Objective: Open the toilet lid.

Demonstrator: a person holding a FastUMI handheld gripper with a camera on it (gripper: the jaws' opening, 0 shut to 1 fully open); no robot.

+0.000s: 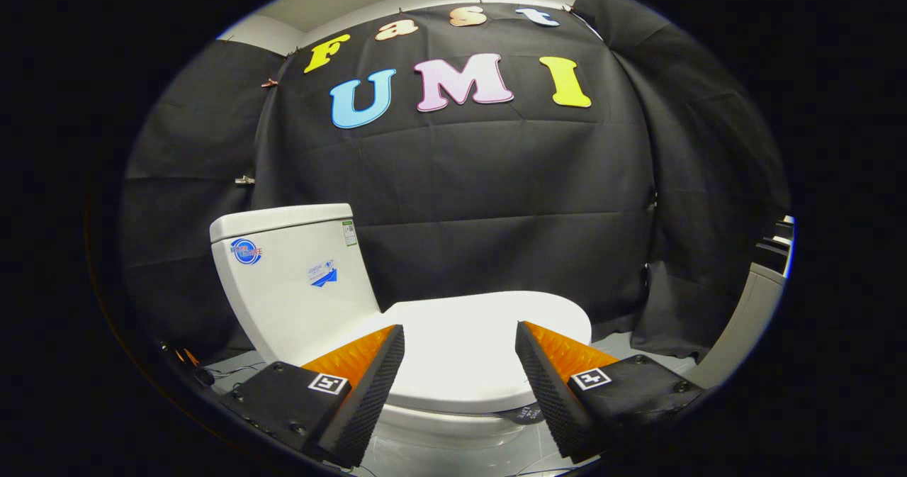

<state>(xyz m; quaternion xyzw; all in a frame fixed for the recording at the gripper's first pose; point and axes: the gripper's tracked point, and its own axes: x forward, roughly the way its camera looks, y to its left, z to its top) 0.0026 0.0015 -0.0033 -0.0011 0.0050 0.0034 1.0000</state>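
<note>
Fingers of our gripper (459, 335) spread wide, holding nothing; we see the closed toilet lid (468, 353) just ahead between them, tank (290, 278) behind it, cables (212, 374) beside the base.

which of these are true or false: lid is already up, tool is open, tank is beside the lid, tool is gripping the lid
1. The toilet lid is already raised. False: it lies flat and closed on the bowl.
2. The tool is open. True: its fingers stand wide apart.
3. The tank stands at one end of the lid. True.
4. The tool is gripping the lid. False: neither finger presses on it; the lid is seen in the gap between them and just beyond.
</note>
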